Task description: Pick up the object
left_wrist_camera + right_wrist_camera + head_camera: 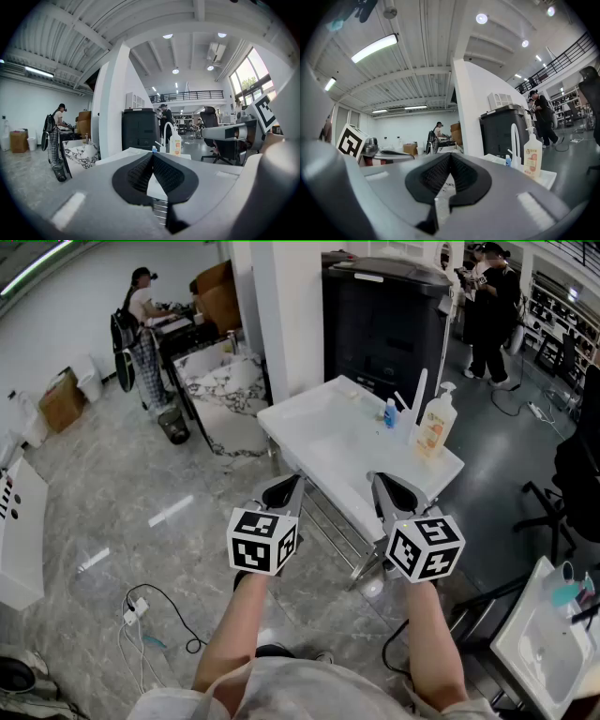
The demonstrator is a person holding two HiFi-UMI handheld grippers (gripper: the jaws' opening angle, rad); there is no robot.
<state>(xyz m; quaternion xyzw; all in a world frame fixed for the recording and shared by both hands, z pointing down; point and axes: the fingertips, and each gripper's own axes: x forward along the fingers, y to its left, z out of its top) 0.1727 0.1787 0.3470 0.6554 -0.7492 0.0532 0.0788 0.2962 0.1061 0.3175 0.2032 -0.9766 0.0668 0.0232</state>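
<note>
Holds the left gripper (292, 486) and the right gripper (384, 486) side by side on bare forearms, both aimed toward the near edge of the white bench (319, 442) and touching nothing on it; has the left fingers (136, 174) closed pad against pad with nothing between them; has the right fingers (433, 174) closed the same way, ribbed black faces meeting in a thin seam, likewise empty; finds the pump bottle (432, 425), white with an orange label, upright near the far right corner of the bench, well apart from both grippers; places a small blue-capped bottle (390, 412) just beside it, toward the left of the head view, and a slim white upright tube (419, 390) between and behind the two; cannot tell which of these the task means; looks past the bench to a tall black cabinet (384, 320) standing against a white pillar (281, 315); takes in a marble-patterned slab (220, 381) beside the pillar, a person (141, 306) at a cluttered dark table far to the left, another person (489, 310) in dark clothes standing far to the right, a black office chair (572, 474) at the right edge, and a white plug with its cable (136, 613) lying on the grey floor (112, 484).
</note>
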